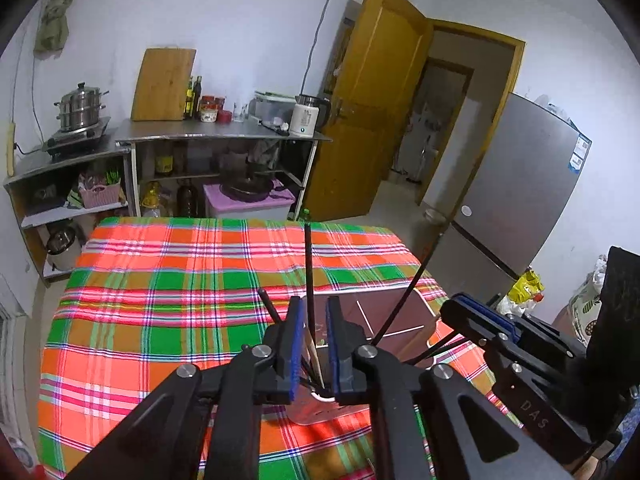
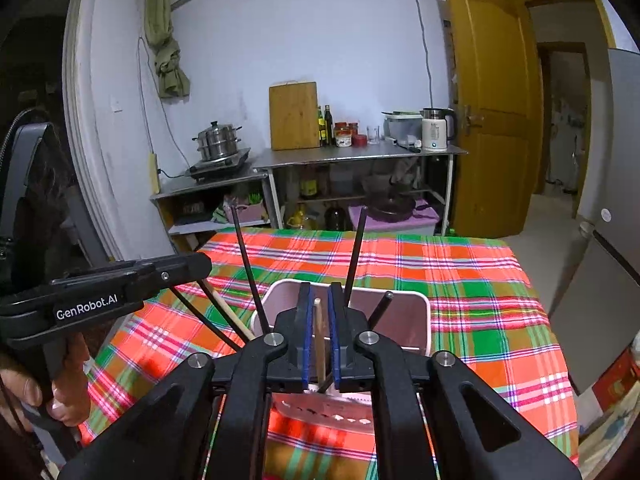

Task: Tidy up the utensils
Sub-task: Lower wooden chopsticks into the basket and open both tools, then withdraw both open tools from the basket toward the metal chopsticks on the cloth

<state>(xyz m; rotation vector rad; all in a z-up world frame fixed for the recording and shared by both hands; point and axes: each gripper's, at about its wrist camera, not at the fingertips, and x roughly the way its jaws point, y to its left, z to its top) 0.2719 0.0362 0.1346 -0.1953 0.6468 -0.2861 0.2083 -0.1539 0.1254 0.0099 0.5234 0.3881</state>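
Note:
A shiny metal utensil holder (image 1: 320,412) stands on the plaid tablecloth and holds several black chopsticks and one pale wooden chopstick. My left gripper (image 1: 313,312) is open above it, with a black chopstick (image 1: 309,264) rising between its blue pads. My right gripper (image 2: 319,300) is also open, with the wooden chopstick (image 2: 319,340) standing between its pads, untouched as far as I can see. The holder's perforated rim shows in the right wrist view (image 2: 320,412). The right gripper also appears in the left wrist view (image 1: 492,320).
A pink-white rectangular bin (image 2: 416,320) sits just behind the holder on the table (image 2: 460,280). Beyond are kitchen shelves (image 1: 200,136) with pots, a yellow door (image 1: 376,100) and a grey fridge (image 1: 520,200). The left hand and gripper body (image 2: 80,304) are at left.

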